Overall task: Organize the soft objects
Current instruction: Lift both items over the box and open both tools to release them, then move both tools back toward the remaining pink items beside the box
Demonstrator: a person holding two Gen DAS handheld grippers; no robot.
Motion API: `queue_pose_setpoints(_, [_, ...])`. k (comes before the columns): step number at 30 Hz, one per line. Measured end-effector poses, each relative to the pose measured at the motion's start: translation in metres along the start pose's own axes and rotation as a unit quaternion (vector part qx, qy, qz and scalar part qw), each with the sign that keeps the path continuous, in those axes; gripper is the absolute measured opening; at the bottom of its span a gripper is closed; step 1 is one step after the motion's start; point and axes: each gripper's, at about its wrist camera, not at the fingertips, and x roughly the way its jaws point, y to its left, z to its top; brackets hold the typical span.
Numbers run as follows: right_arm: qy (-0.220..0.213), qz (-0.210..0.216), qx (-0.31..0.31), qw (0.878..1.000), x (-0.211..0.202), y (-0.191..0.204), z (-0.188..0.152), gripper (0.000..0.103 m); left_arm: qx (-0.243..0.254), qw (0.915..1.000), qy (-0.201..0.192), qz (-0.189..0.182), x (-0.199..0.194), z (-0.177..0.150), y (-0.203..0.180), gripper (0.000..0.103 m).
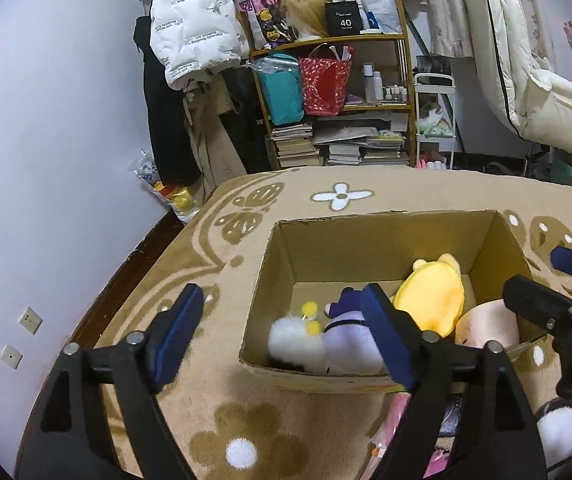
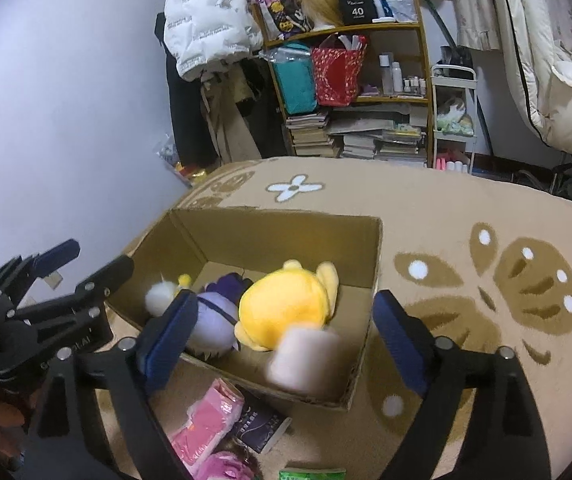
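Note:
An open cardboard box [image 1: 278, 264] [image 2: 370, 264] sits on the beige rug. Inside lie a yellow plush [image 1: 432, 298] [image 2: 286, 308], a purple plush [image 1: 350, 336] [image 2: 216, 320], a white fluffy toy [image 1: 294, 338] [image 2: 158, 296] and a pale pink plush [image 1: 486, 326], which is motion-blurred in the right wrist view [image 2: 306, 360] and sits between my right fingers without touching them. My left gripper [image 1: 286, 336] is open and empty over the box's near left corner. My right gripper [image 2: 286, 344] is open over the box's near side; it also shows in the left wrist view [image 1: 542, 284].
Pink packets [image 2: 206, 420], a dark book [image 2: 262, 420] and a green item [image 2: 312, 474] lie on the rug in front of the box. A cluttered shelf [image 1: 334, 92] with books, bags and hanging coats [image 1: 190, 24] stands behind the rug. White wall at left.

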Motion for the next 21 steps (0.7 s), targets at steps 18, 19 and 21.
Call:
queue_pose_setpoints(18, [0.021,-0.019,0.035,0.999,-0.037,-0.008,-0.018,0.103,-0.042,0.9991,0.008,0.000,-0.040,-0.014,0.016,0.103])
queue_pose_setpoints(19, [0.026,-0.019,0.038,0.999,-0.039,-0.008,-0.020,0.103,-0.045,0.9989,0.014,-0.004,-0.041,-0.015,0.017,0.103])
queue_pose_setpoints(21, [0.041,-0.016,0.045,0.998,-0.042,-0.010,-0.025,0.103,-0.051,0.9981,0.031,-0.013,-0.041,-0.019,0.019,0.103])
